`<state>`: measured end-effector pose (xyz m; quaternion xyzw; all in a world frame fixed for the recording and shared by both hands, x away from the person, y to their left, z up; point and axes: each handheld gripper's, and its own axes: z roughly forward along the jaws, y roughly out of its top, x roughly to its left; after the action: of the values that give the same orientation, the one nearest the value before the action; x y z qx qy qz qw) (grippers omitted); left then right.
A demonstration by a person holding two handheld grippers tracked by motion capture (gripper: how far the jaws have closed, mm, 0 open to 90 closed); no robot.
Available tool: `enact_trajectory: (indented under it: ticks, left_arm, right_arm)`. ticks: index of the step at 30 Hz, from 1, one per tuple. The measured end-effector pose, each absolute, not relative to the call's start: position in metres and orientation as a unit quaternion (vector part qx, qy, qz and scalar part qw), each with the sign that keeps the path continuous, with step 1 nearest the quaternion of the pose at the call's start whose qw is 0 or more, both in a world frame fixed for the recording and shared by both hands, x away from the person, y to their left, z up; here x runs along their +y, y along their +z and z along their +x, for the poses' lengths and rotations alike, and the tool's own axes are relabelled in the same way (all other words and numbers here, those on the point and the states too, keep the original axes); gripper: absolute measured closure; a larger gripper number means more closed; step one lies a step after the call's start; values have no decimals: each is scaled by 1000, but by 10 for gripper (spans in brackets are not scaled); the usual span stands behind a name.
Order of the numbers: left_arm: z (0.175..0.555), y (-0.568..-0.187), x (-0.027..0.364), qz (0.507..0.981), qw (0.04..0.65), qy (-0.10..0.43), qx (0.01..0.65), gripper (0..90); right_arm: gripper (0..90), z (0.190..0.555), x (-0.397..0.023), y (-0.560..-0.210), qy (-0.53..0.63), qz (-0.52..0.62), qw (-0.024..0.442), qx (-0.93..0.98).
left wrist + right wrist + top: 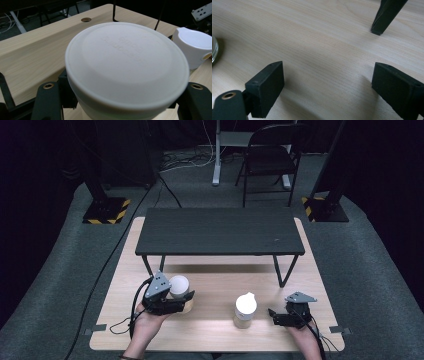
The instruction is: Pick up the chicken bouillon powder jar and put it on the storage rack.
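Nearest the high camera, two forearms come in from the bottom edge, each hand holding a gripper over the pale wooden table [215, 332]. On that view the left gripper [186, 299] sits at the front left, its jaws around a small tub with a white lid [179, 287]; the right gripper [272, 315] rests low at the front right, and between them stands a jar with a white spouted cap [245, 310], apart from both. Behind them a low black shelf [220, 232] spans the table on thin legs. In the left gripper view the white-lidded tub [126, 67] sits close up between the two black jaws, which flank its body just under the lid's rim — they look closed on it, though the contact itself is hidden beneath the lid; the capped jar [193, 46] stands near at the upper right. In the right gripper view the right gripper [327, 85] has its jaws spread wide with nothing between them but bare wood; a shelf leg [384, 16] stands ahead, and a sliver of glass at the left edge is probably the jar's base. My reading is that the tub has just been grasped and not yet carried anywhere. Next comes a steady, upright lift clear of the tabletop — keeping away from the jar — before it is taken to wherever it is to go.
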<state>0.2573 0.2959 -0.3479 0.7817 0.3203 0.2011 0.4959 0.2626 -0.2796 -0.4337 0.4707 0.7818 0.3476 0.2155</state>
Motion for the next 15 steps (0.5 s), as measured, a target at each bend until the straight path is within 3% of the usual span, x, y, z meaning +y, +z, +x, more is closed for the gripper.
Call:
enact_trajectory:
  ticks: [15]
  left_arm:
    - [262,-314,304,773,507,210,318,340]
  right_arm:
    - [101,263,-279,-434,347,471,216,782]
